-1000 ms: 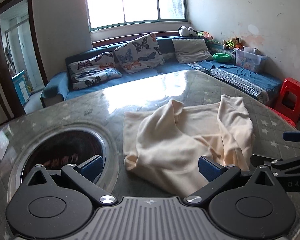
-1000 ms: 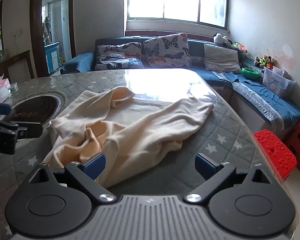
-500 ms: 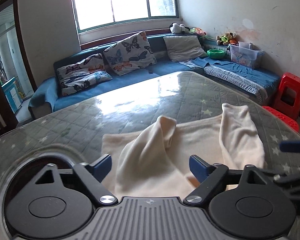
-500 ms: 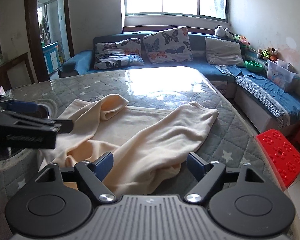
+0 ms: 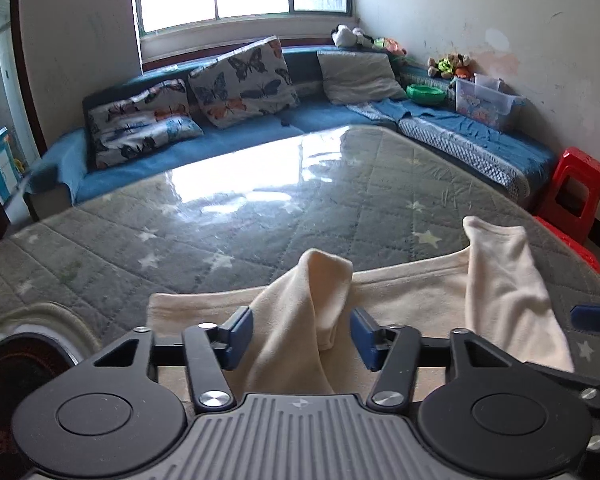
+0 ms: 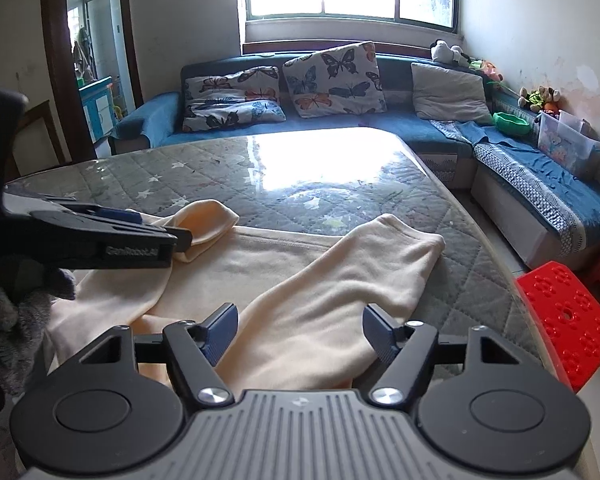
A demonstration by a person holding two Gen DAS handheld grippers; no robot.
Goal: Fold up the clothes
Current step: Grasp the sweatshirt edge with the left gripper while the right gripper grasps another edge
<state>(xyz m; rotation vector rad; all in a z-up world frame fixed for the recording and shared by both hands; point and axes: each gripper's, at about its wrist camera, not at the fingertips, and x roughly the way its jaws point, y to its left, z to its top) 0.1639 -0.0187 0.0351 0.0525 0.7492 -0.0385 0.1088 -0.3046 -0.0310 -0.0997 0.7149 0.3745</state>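
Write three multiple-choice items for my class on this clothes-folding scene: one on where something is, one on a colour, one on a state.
1. Where does the cream garment lie?
A. on the quilted table
B. on the sofa
C. on the floor

2. What colour is the stool beside the table?
A. green
B. red
C. white

3. How does the left gripper stand?
A. shut on a sleeve
B. out of view
C. open, a sleeve between its fingers

Answers:
1 A, the garment is spread on the grey star-patterned table.
2 B, its plastic is bright red.
3 C, its blue pads stand apart on either side of the left sleeve; the right gripper is open too.
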